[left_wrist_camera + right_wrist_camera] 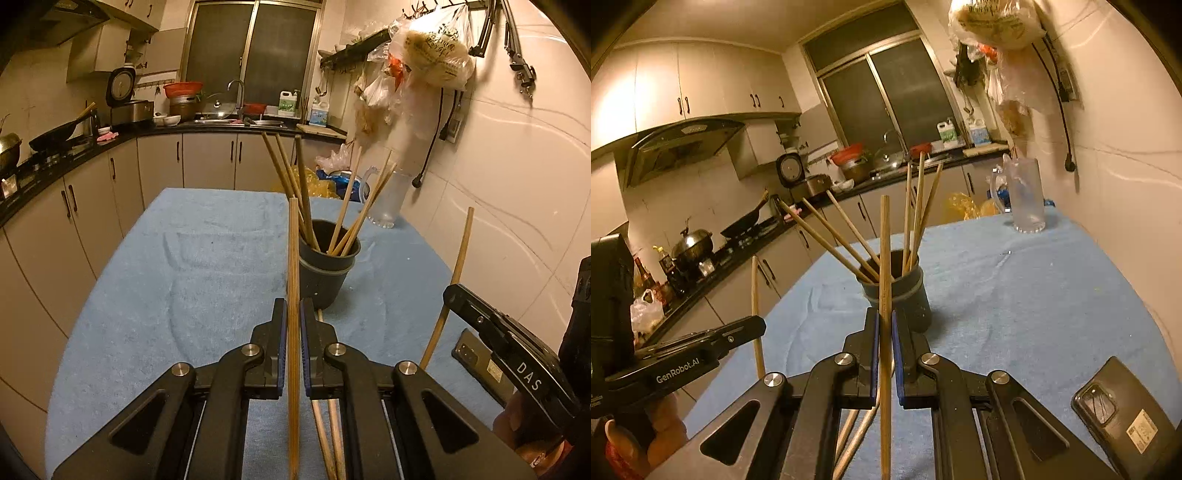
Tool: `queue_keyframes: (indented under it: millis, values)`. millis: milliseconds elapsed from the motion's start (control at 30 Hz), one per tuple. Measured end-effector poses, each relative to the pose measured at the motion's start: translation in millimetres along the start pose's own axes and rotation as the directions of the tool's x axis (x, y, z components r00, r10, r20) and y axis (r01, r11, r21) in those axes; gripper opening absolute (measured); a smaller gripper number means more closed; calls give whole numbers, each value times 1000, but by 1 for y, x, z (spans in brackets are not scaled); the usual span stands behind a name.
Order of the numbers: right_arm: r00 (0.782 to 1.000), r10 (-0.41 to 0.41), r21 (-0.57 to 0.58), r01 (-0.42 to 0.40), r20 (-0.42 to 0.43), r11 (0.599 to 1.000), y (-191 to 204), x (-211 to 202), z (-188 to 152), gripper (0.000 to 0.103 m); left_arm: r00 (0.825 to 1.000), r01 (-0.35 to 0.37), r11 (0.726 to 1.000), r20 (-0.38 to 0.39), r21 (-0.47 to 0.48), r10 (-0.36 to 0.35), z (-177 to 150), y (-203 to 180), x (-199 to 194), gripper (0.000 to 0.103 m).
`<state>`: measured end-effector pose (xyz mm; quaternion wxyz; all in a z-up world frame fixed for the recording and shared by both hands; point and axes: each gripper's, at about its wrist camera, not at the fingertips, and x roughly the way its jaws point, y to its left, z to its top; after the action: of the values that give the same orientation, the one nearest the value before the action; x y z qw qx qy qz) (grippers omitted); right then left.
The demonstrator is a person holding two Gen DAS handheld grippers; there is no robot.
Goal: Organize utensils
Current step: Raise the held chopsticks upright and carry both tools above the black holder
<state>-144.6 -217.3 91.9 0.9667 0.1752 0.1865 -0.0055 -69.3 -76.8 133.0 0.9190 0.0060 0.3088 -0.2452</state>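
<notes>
A dark round cup (327,273) stands on the blue towel and holds several wooden chopsticks; it also shows in the right wrist view (901,295). My left gripper (293,314) is shut on one upright chopstick (293,258), just short of the cup. My right gripper (885,325) is shut on another upright chopstick (884,251), also just before the cup. The right gripper's chopstick shows in the left wrist view (452,284); the left one's shows in the right wrist view (756,306). Loose chopsticks (328,435) lie on the towel under the grippers.
The blue towel (184,277) covers a table by a tiled wall. A phone (1123,417) lies at the right near edge. A clear plastic jug (1025,195) stands at the far right. Kitchen counters run along the left and back.
</notes>
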Motion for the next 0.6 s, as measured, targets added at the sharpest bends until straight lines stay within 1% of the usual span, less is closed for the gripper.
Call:
queue_keyframes:
  millis: [133, 600]
  values:
    - [1000, 2, -9, -1, 10, 1000, 3, -4, 2, 7, 1000, -3, 1000, 5, 0, 3, 0, -1, -2, 6]
    - [1000, -1, 21, 1, 19, 1000, -2, -13, 4, 7, 1000, -2, 1000, 13, -3, 2, 2, -3, -8, 6]
